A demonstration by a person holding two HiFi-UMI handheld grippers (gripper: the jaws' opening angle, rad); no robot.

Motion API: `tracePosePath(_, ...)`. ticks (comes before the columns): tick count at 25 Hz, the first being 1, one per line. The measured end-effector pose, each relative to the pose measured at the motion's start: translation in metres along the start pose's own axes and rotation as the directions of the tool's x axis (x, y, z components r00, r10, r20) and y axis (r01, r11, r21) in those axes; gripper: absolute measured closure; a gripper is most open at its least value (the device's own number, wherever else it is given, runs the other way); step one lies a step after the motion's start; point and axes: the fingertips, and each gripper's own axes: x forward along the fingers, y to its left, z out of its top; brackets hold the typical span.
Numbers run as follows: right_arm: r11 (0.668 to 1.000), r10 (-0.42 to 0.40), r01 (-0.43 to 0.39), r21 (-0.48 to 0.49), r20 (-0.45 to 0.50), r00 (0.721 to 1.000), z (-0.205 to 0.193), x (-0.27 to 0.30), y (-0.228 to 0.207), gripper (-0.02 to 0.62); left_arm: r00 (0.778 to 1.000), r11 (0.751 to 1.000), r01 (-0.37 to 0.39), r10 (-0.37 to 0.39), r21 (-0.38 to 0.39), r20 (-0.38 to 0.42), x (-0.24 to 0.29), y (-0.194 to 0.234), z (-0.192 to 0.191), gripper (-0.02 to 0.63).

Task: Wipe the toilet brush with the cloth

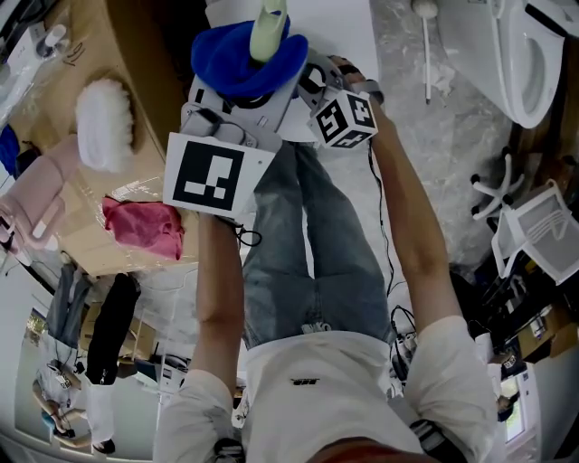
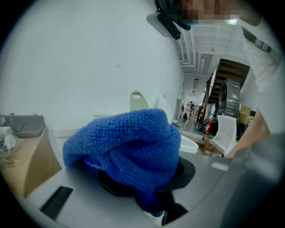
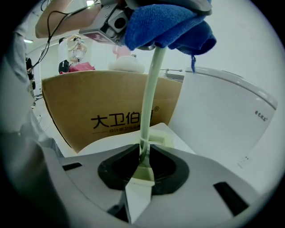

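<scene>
Blue cloth (image 1: 237, 61) bunched over left tongs (image 1: 242, 90), wrapped round pale green brush handle (image 1: 268, 27); right tongs (image 1: 310, 81) just beside.

Person wears white short-sleeved T-shirt (image 1: 308, 389), blue jeans (image 1: 312, 262); left gripper (image 2: 148, 183), right gripper (image 3: 143, 155) grey-bodied, black-lined jaws, black-and-white marker cubes (image 1: 344, 119).

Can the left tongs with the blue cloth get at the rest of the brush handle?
Probably yes: the handle runs bare from the blue cloth down to the right tongs clamped on it.
</scene>
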Motion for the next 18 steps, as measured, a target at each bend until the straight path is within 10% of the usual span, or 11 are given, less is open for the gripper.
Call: tracePosePath(18, 1.0, -0.017, 0.017, 0.015, 0.012, 1.0, 0.0, 0.0, 0.0, 0.531, 0.998, 1.0, -0.023, 0.022, -0.013, -0.056, 0.014, 0.0, -0.07, 0.517)
